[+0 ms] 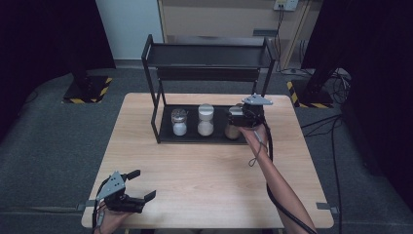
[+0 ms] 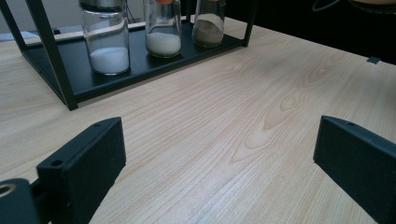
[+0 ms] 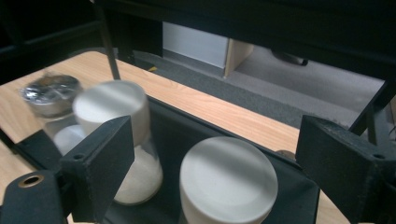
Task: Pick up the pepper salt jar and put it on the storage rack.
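White-capped jar (image 3: 228,179) below and between the right tool's (image 3: 212,154) spread jaws.

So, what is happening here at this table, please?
A person holds a gripper in each hand. The right gripper is at the black rack, its jaws open on either side of a white-lidded jar with brownish powder, not pressing it. That jar stands on the rack's lower tray beside two other jars. The left gripper rests open near the table edge, holding nothing.
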